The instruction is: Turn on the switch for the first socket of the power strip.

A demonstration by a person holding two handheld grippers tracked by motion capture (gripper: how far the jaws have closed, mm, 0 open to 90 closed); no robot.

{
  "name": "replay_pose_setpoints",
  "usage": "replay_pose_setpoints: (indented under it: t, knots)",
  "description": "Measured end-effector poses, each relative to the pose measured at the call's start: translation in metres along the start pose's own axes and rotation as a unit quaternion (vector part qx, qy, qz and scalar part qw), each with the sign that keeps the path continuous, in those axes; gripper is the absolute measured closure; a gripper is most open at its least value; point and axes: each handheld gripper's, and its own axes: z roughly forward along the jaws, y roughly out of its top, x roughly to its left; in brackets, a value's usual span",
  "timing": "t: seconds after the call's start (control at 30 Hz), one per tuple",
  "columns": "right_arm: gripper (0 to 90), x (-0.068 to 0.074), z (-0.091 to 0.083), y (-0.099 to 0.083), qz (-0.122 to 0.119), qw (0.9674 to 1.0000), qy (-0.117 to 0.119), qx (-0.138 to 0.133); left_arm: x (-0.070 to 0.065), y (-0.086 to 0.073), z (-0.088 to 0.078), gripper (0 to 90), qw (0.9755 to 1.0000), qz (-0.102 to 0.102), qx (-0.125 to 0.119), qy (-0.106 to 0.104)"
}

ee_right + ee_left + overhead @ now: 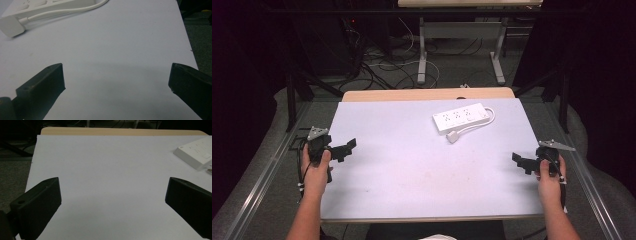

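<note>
In the high view, the left gripper (343,148) and right gripper (521,161) hover at opposite table edges, the white power strip (461,118) ahead between them. Each gripper view shows jaws spread wide, empty; the strip lies forward.

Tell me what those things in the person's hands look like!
Each hand holds a black gripper. The left gripper and the right gripper each end in two chunky, blocky black jaws with small screw holes, and each carries a grey three-cornered plate on top. A thin dark cable trails back from each along the forearm, with a small white tie near the wrist. The forearms show no sleeves.
</note>
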Motion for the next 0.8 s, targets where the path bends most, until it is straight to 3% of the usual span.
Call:
replay_pose_setpoints:
  t: [0.67, 0.8]
  knots:
    - [0.1, 0.0023, 0.002, -0.0016, 0.0, 1.0, 0.007, 0.007, 0.0004, -0.0001, 0.0011, 0.2, 1.0, -0.001, 0.003, 0.002]
    - [0.1, 0.0017, 0.0012, -0.002, 0.01, 0.9999, 0.002, 0.004, 0.0003, -0.0002, 0.0019, 0.2, 1.0, 0.001, 0.003, 0.001]
